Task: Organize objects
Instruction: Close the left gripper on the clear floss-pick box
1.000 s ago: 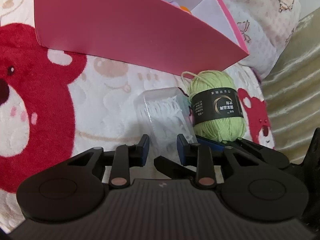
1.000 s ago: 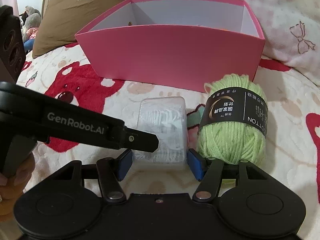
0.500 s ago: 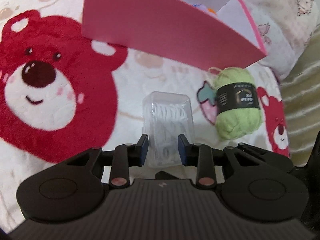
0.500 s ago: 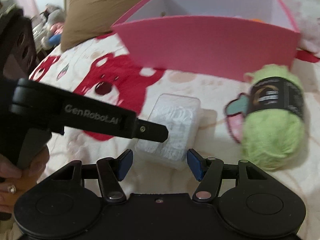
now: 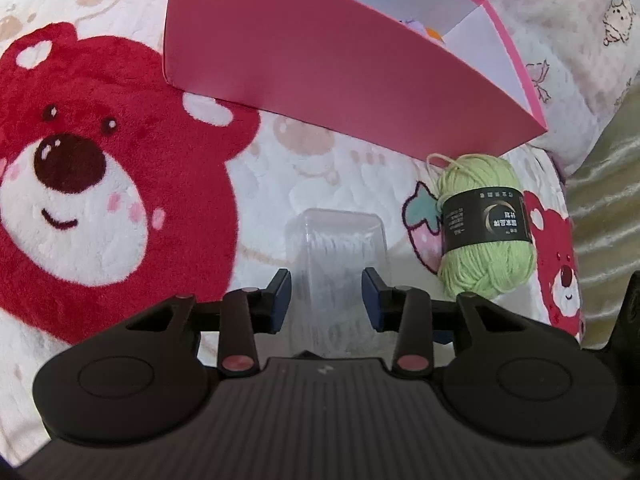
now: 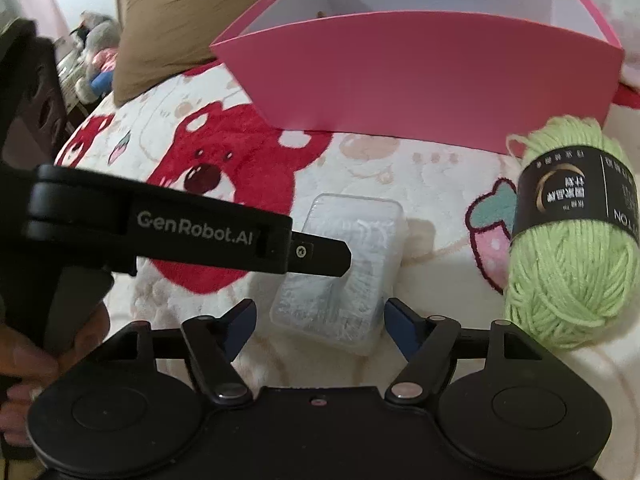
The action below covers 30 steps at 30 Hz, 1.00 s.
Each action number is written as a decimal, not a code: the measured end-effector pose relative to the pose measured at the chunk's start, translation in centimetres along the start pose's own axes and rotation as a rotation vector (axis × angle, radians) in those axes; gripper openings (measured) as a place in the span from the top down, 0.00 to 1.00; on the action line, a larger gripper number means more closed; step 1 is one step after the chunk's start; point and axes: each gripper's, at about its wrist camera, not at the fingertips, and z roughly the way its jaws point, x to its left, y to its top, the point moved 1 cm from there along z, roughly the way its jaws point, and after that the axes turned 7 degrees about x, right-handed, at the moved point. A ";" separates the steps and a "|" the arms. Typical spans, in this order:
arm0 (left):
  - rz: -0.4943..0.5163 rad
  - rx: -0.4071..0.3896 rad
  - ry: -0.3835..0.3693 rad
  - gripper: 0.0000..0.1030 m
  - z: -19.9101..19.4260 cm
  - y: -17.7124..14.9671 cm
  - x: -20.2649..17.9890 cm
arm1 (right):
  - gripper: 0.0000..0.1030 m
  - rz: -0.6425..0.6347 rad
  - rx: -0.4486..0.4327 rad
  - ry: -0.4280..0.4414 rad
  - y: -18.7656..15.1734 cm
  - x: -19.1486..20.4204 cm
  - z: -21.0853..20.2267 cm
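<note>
A clear plastic box of floss picks [image 5: 338,268] lies on the bear-print blanket; it also shows in the right wrist view [image 6: 348,268]. My left gripper [image 5: 326,298] is open, its blue pads on either side of the box's near end with small gaps. My right gripper [image 6: 318,320] is open and empty, just short of the same box. A green yarn skein [image 5: 486,226] with a black label lies to the right; it also shows in the right wrist view [image 6: 572,236]. A pink box [image 5: 320,64] stands open behind them, and in the right wrist view [image 6: 420,76].
The left gripper's black body [image 6: 160,228] crosses the right wrist view from the left, over the clear box. A brown pillow [image 6: 168,12] lies back left. A pale patterned pillow [image 5: 568,36] lies right of the pink box. Something orange [image 5: 434,34] shows inside the pink box.
My left gripper has opened wider and now straddles the clear box's near end. The right wrist view has shifted left, so the yarn sits further right.
</note>
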 end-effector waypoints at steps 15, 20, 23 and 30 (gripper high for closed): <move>-0.102 0.061 -0.043 0.56 0.5 -1.1 0.2 | 0.34 -0.026 0.000 -0.106 -0.7 0.6 0.2; -0.040 0.025 -0.011 0.59 -0.3 -1.6 -0.7 | 0.35 -0.011 -0.024 -0.101 -1.0 0.6 0.0; -0.033 0.008 -0.014 0.60 -1.4 -1.8 -1.0 | 0.35 -0.021 -0.037 -0.111 -1.0 1.1 -0.4; 0.005 -0.004 -0.031 0.60 -4.3 -2.9 -2.3 | 0.35 -0.042 -0.065 -0.122 -1.6 2.5 -3.1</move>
